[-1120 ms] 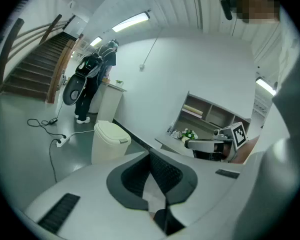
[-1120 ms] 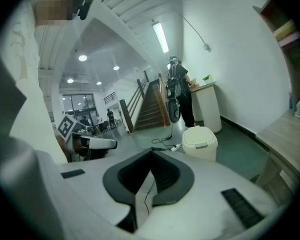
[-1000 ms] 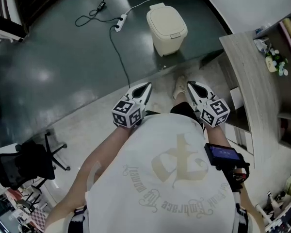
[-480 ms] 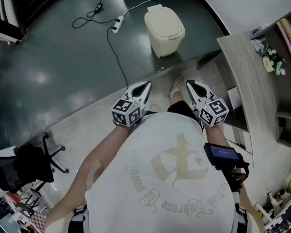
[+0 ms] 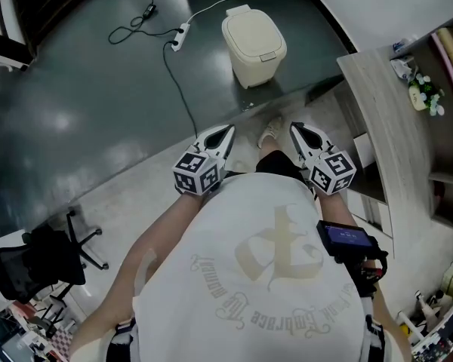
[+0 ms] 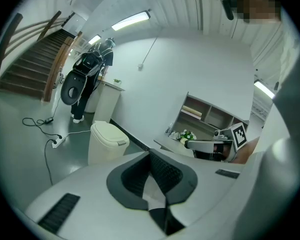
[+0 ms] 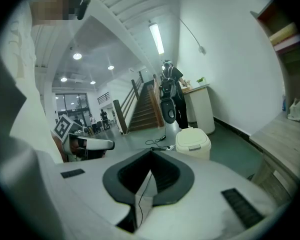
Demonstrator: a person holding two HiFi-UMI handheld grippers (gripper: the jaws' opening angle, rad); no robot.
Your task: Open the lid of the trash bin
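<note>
A cream trash bin (image 5: pixel 254 38) stands on the dark green floor ahead of me, its lid down. It also shows small in the left gripper view (image 6: pixel 106 141) and in the right gripper view (image 7: pixel 193 142). My left gripper (image 5: pixel 228 130) and right gripper (image 5: pixel 294 129) are held side by side at my chest, well short of the bin and pointing toward it. The jaws of each meet at the tip with nothing between them, as seen at the left gripper (image 6: pixel 150 151) and the right gripper (image 7: pixel 151 151). Neither touches the bin.
A power strip with a black cable (image 5: pixel 180 36) lies on the floor left of the bin. A wooden counter (image 5: pixel 385 119) with shelves runs along the right. An office chair (image 5: pixel 41 259) stands at the lower left. A person (image 6: pixel 87 84) stands by a white cabinet near the stairs (image 6: pixel 30 69).
The bin and floor have drifted slightly up and left in the head view. Both grippers stay shut and hold the same place before my chest.
</note>
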